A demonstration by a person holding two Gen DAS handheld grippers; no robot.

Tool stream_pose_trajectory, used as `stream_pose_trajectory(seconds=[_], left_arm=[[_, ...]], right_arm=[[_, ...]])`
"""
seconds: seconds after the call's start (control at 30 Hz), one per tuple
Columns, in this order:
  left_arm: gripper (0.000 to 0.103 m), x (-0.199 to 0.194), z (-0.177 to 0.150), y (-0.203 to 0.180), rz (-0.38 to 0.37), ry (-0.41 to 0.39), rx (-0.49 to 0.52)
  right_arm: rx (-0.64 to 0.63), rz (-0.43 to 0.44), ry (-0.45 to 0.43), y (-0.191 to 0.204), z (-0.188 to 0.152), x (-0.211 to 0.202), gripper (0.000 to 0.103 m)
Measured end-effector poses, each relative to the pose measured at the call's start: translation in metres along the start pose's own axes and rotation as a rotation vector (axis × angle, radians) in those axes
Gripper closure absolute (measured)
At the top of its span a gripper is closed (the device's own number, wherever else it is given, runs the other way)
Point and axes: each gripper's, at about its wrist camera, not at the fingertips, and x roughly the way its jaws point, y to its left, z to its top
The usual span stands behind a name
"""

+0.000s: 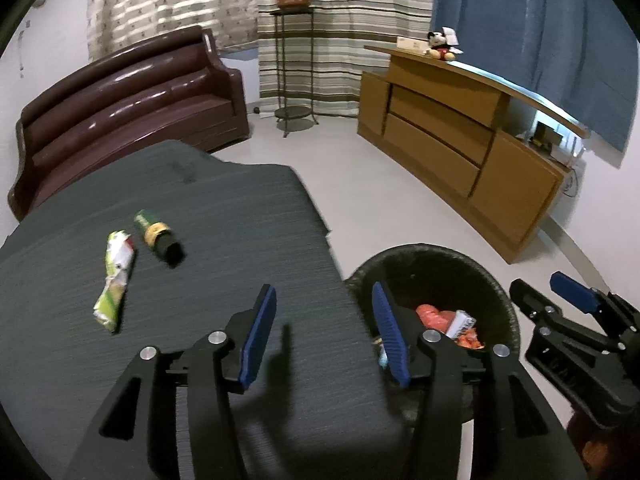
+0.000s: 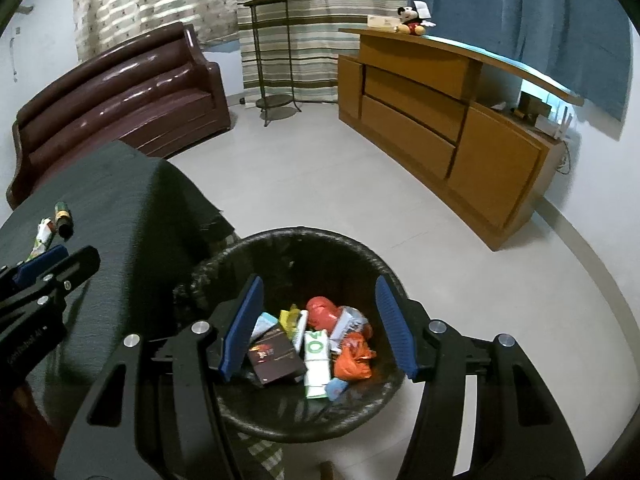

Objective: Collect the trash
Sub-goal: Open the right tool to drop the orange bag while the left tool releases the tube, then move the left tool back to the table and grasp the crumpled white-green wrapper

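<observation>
On the dark grey table lie a crumpled green and white wrapper and a dark tube with a yellow band, side by side at the left. My left gripper is open and empty over the table's right edge, well to the right of both. Beside the table stands a black bin holding orange bags, a dark box and several cartons. My right gripper hangs open above the bin with nothing between its pads. The right gripper also shows at the edge of the left wrist view.
A brown sofa stands behind the table. A metal plant stand with a potted plant is at the back by striped curtains. A long wooden cabinet with a plush toy lines the right wall. Pale floor lies between.
</observation>
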Motion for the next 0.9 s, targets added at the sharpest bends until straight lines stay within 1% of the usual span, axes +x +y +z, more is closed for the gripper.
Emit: stream_pose_trajectory(seconds=[0.33,0.57,0.7,0.8,0.9], left_arm=[[0.053,-0.004,-0.006,0.054,0.081,0.011,-0.073],[0.052,-0.001,-0.004,0.098,0.164,0.02,-0.143],[0.05,0.005,-0.001,0.124,0.203,0.031,-0.19],[0.05,0.013,0.001,0.138,0.212,0.057,-0.213],[0.05,0.022,0.001,0.146,0.195,0.096,-0.238]], right_arm=[[-0.059,0.082,0.007,0.047,0.006,0.001,0.046],[-0.1,0.141,0.017,0.085,0.012,0.006,0.046],[-0.119,0.171,0.024,0.102,0.018,0.009,0.046],[-0.138,0.188,0.023,0.116,0.021,0.011,0.046],[-0.154,0.202,0.023,0.128,0.025,0.012,0.046]])
